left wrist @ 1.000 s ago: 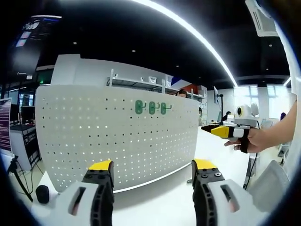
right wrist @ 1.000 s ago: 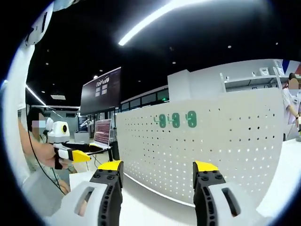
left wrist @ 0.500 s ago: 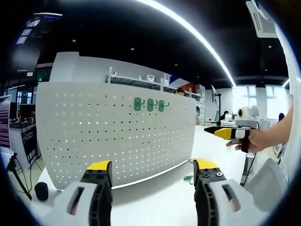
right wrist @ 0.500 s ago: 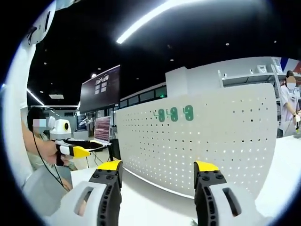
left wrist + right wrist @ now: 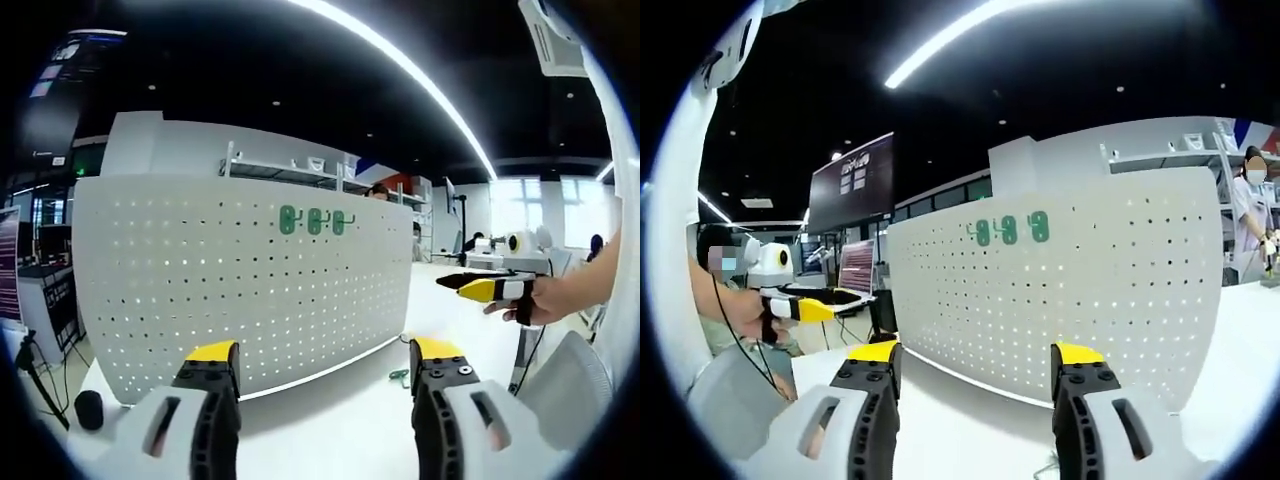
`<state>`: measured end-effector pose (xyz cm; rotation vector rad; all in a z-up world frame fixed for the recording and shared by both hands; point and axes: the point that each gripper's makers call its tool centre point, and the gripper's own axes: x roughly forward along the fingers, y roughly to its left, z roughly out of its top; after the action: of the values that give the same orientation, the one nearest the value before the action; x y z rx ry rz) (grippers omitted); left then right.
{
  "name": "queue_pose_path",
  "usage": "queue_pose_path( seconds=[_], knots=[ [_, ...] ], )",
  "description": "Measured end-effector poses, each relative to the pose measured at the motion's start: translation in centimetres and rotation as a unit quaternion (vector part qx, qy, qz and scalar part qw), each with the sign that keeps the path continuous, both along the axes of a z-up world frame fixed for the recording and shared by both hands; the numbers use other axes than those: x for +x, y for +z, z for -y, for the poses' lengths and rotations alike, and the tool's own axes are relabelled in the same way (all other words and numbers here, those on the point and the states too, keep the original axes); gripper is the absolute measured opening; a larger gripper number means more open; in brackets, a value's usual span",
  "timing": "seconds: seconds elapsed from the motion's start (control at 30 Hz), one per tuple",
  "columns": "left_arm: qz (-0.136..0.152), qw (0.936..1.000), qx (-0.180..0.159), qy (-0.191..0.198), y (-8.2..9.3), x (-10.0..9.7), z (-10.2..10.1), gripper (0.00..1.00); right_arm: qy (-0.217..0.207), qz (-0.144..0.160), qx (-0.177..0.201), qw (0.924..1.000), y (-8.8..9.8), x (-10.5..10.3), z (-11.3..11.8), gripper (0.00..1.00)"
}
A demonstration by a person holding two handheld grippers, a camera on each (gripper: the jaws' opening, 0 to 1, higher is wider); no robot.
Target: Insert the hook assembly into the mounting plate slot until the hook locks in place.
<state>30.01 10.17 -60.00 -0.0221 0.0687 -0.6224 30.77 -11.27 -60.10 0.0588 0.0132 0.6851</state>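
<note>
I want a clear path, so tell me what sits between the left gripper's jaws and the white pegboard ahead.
In the left gripper view, bare white table lies between the left gripper and the pegboard. A small green hook lies off to the right.

Three hooks (image 5: 314, 221) high on upright pegboard (image 5: 200, 300), pegboard standing on table (image 5: 340, 420)

no legible text, wall screen (image 5: 852, 187) blurred
</note>
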Motion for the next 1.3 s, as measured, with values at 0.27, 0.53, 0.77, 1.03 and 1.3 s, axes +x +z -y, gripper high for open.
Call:
queue_pose_path(
  seconds=[0.27, 0.53, 0.77, 1.03, 1.3],
  knots=[
    [-0.009, 0.9999, 0.006, -0.003, -0.8, -0.1, 0.0, 0.70, -0.007, -0.019, -0.004, 0.9998, -1.9, -0.8, 0.6, 0.59],
    [-0.020, 0.9998, 0.009, -0.001, -1.7, -0.7, -0.4, 0.69, -0.016, -0.032, -0.001, 0.9994, -3.0, -1.5, 1.4, 0.58],
    [-0.028, 0.9996, 0.011, 0.000, -2.6, -1.0, -0.5, 0.69, -0.015, -0.044, -0.002, 0.9989, -4.0, -2.1, 1.5, 0.58],
    [-0.032, 0.9994, 0.010, 0.008, -2.9, -1.0, -1.0, 0.68, -0.013, -0.049, -0.010, 0.9987, -4.2, -2.0, 1.3, 0.58],
    [-0.050, 0.9985, 0.019, -0.006, -3.8, -1.0, -0.4, 0.69, -0.014, -0.078, -0.031, 0.9964, -5.8, -2.1, 1.4, 0.58]
  ],
)
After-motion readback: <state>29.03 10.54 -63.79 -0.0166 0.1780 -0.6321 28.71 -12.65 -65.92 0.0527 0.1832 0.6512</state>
